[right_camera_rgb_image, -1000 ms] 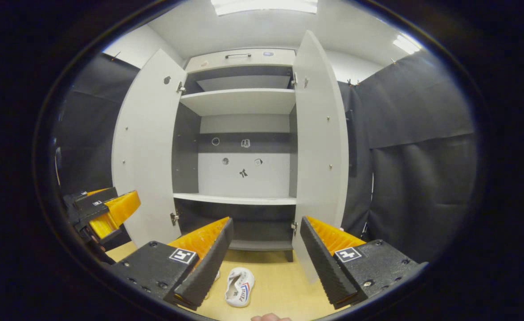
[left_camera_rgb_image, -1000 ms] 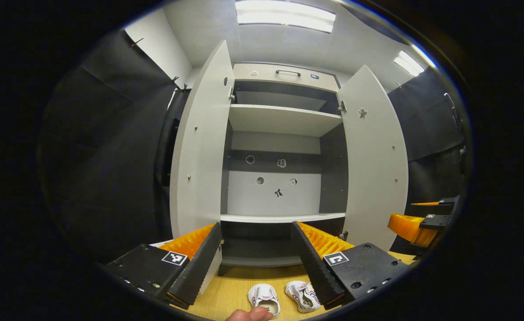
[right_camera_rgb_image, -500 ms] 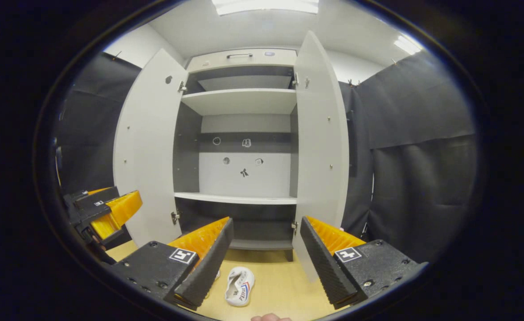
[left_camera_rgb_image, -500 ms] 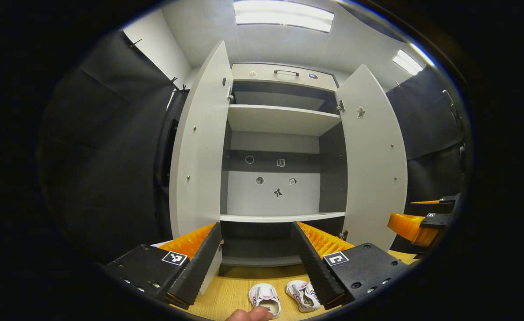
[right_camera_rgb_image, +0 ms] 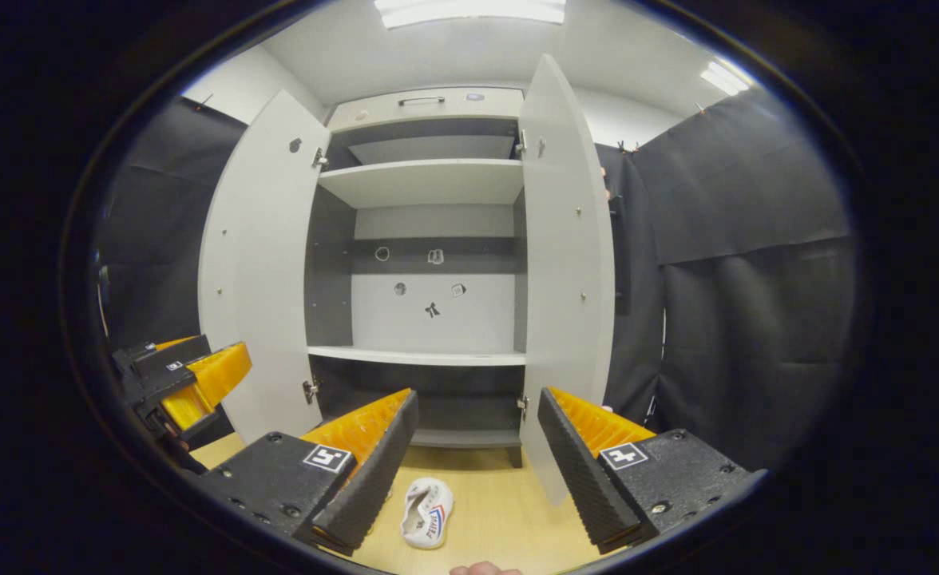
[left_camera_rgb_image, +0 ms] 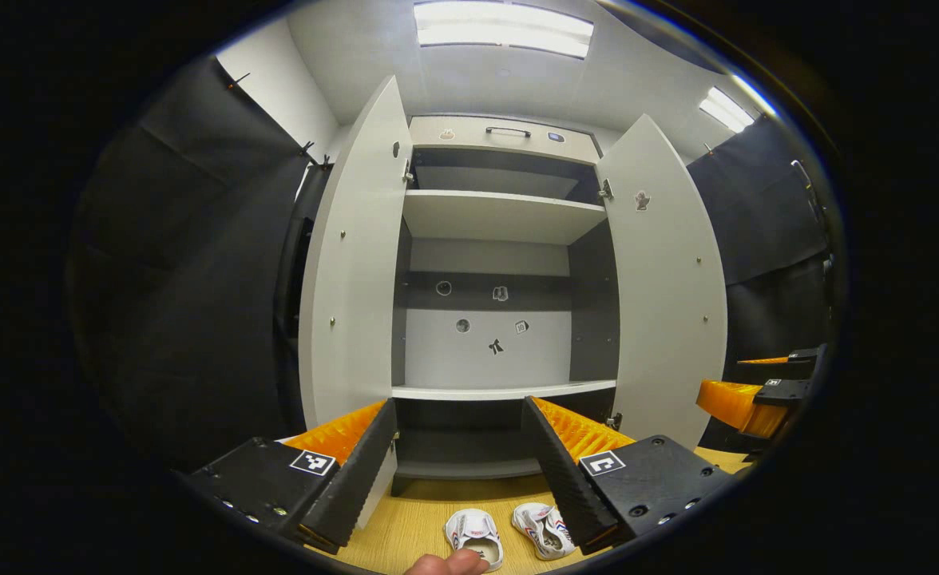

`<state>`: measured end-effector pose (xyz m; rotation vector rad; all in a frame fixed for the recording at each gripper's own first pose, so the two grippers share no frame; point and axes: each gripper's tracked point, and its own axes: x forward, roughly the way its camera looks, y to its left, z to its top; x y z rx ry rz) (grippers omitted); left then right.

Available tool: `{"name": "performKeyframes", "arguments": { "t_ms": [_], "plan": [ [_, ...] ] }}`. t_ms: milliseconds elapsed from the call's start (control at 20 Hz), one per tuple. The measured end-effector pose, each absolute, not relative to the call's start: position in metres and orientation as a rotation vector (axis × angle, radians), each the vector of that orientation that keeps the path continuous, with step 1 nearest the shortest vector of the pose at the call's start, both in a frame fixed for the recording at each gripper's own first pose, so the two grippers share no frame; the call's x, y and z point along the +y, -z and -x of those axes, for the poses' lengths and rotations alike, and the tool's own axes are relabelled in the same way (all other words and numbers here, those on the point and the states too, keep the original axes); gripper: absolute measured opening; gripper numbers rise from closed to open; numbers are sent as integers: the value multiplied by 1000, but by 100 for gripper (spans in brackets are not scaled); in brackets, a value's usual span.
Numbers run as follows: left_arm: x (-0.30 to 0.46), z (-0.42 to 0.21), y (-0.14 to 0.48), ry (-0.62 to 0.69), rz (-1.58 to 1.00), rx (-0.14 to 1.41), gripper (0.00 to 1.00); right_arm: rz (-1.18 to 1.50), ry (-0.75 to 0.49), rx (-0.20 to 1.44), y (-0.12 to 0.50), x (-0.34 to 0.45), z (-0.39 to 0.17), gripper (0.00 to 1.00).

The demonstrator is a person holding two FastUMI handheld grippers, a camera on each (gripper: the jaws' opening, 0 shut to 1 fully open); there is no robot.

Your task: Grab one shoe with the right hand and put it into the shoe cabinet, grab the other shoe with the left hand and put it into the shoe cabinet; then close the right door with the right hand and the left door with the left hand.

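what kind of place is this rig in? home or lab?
Likely a staged recording booth, not a home: black cloth walls hang around a lone shoe cabinet with both doors open, two small white shoes lie on the wood-look floor, and panel lights run overhead.

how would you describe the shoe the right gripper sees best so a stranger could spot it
Start at the shoe cabinet with both doors open. On the wooden floor before it lies a white shoe, on its side with red and blue markings, unlike its mostly hidden partner.

You've got black cloth walls (right_camera_rgb_image: 749,239), a white ceiling (left_camera_rgb_image: 509,76) with lit strip lights (left_camera_rgb_image: 504,25), and a wood-grain floor (right_camera_rgb_image: 501,511).
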<state>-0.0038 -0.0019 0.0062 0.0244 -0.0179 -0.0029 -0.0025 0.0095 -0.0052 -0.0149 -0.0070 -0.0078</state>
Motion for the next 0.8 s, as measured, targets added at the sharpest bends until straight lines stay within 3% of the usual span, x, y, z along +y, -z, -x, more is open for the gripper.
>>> {"name": "performKeyframes", "arguments": {
  "t_ms": [350,400,450,500,550,750,800],
  "plan": [
    [-2,3,-7,-1,-26,-20,95,11,6,-7,8,9,2,98],
    [-2,4,-7,0,-25,-19,95,12,1,-4,10,11,1,94],
    [-2,3,-7,0,-24,-20,95,13,-10,2,16,15,-1,98],
    [-1,4,-8,-1,-24,-21,95,15,-19,18,26,18,-5,94],
    [-1,4,-7,-3,-27,-20,95,15,-28,47,40,23,-7,98],
    [7,6,-7,-20,-40,-20,95,-12,-102,174,98,49,-19,98],
    [9,7,-6,-24,-44,-19,95,-12,-113,205,113,54,-22,94]
  ]
}}
